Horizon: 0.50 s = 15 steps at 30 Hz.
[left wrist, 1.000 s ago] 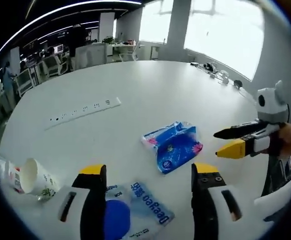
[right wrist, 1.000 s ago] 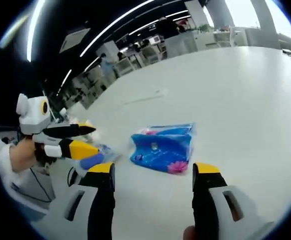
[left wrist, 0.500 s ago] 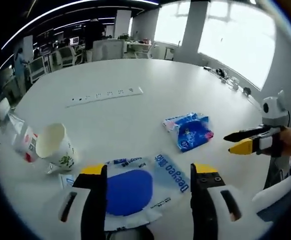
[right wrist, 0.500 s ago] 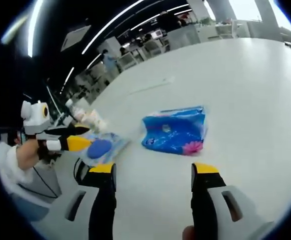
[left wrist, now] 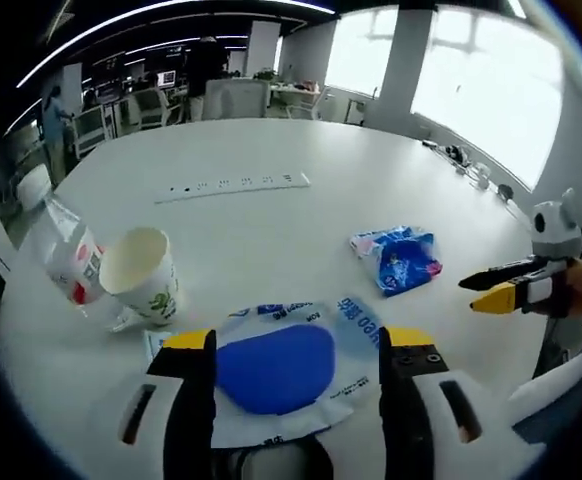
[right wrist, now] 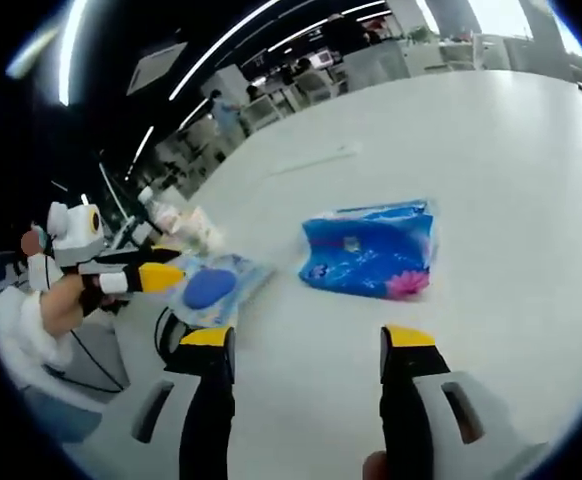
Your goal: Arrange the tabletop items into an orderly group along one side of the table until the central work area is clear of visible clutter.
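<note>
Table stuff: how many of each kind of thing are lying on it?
Paper cup: 1
Plastic bottle: 1
Blue tissue pack: 1
Wipes pack with the blue middle: 1
Power strip: 1
Total: 5

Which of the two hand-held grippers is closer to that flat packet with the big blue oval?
Left. The left hand-held gripper has the blue-oval packet lying between its open jaws. The right hand-held gripper hangs further off, facing the blue tissue pack.
</note>
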### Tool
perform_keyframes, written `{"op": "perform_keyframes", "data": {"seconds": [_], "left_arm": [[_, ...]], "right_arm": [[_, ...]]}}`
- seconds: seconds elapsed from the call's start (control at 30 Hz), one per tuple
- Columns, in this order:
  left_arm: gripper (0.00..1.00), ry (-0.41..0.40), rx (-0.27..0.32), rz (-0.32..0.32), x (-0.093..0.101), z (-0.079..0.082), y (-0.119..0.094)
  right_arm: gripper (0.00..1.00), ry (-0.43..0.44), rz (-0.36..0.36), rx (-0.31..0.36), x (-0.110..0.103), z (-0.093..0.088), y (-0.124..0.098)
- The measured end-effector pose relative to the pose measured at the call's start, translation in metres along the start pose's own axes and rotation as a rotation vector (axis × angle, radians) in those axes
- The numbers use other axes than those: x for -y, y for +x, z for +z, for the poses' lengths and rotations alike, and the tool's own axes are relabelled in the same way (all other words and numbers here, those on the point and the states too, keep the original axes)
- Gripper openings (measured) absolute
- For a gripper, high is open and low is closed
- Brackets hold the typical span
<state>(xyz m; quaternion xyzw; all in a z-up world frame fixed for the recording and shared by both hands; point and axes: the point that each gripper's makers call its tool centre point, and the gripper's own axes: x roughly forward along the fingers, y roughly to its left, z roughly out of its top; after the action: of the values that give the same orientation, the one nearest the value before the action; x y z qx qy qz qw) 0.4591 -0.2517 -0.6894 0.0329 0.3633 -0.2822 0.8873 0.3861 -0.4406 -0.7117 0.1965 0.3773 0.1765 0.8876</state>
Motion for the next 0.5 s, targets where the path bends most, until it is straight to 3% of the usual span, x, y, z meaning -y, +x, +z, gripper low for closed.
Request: {"op": "perform_keyframes", "data": {"seconds": [0.3, 0.5], "left_arm": [[0.63, -0.022, 0.014, 0.047, -0.031, -0.007, -0.019], [0.62, -0.135, 0.036, 0.113, -0.067, -0.018, -0.040]], "right_arm": [[0.55, 0.068, 0.025, 0.010, -0.010, 0.005, 0.010], [0.52, 0.112, 0.035, -0.008, -0.019, 0.002, 0.020]]}}
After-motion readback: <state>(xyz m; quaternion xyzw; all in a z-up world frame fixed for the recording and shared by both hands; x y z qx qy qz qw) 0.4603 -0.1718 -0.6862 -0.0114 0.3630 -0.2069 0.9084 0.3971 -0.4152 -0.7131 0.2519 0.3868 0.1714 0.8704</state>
